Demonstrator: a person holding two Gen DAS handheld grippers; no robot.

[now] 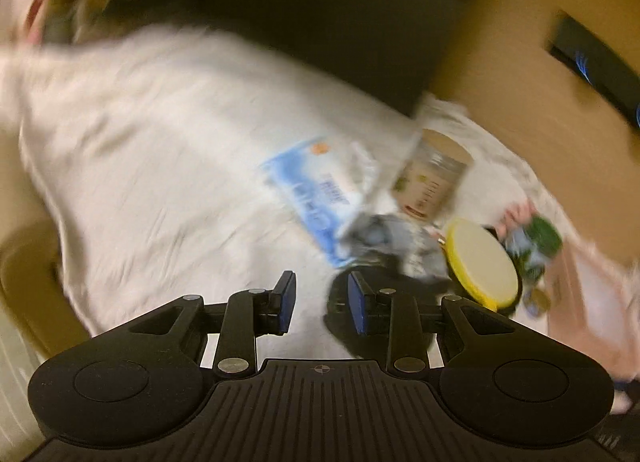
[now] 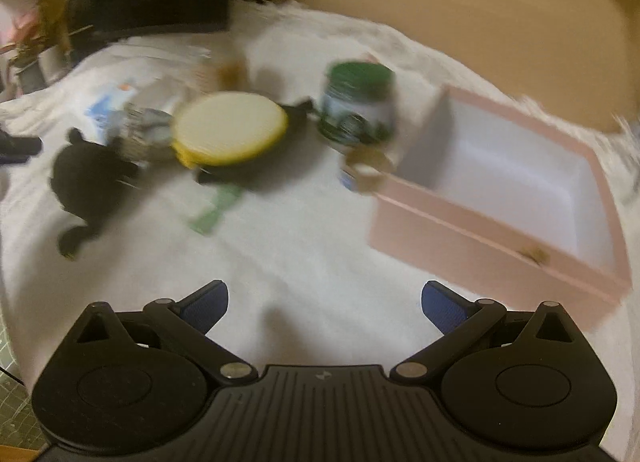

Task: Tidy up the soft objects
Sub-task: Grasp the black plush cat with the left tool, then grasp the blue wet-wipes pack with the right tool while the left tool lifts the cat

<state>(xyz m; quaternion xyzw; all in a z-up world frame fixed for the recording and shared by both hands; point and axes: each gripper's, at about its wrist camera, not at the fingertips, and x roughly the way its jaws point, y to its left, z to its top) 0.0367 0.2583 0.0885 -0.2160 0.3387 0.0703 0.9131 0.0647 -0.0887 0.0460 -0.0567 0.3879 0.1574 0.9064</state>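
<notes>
Hovering both tools over the white cloth (image 2: 304, 230), apparently between picks. Judging the step: lining up on the next soft item, carrying nothing right now.

Left fingers (image 1: 287, 304): narrowed to a partial gap, bare cloth visible between, pinching nothing. Right fingers (image 2: 206, 304): spread wide, also empty.

Soft stuff all out on the cloth, none in the pink box (image 2: 460, 234):
- black fabric lump (image 2: 86, 178), nearest the left fingers, just past the right-hand pad in the left view
- grey crumpled bundle (image 1: 384, 238), touching the lump on its far side, partly on a blue-and-white packet (image 1: 304, 190)

Hard stuff mixed in right beside: yellow-rimmed lid (image 2: 230, 132), green-capped jar (image 2: 358, 110), clear jar (image 1: 434, 178) behind.

Pink box open, white inside, empty. Well right of the pile, close to the right fingers.

Heavy blur in both views, so can't tell fabric type, or whether lump and bundle are one piece.

Next move, as a guess:
- opening the left fingers wider and dropping onto the black lump
- pinching a fold clear of the lid edge, then carrying across to the box

Needs care to grab the lump only, not the white cloth underneath. Limp item, so likely to drape and drag the bundle along. Alternatively, handing the job to the right side, already spread and nearer the box.
</notes>
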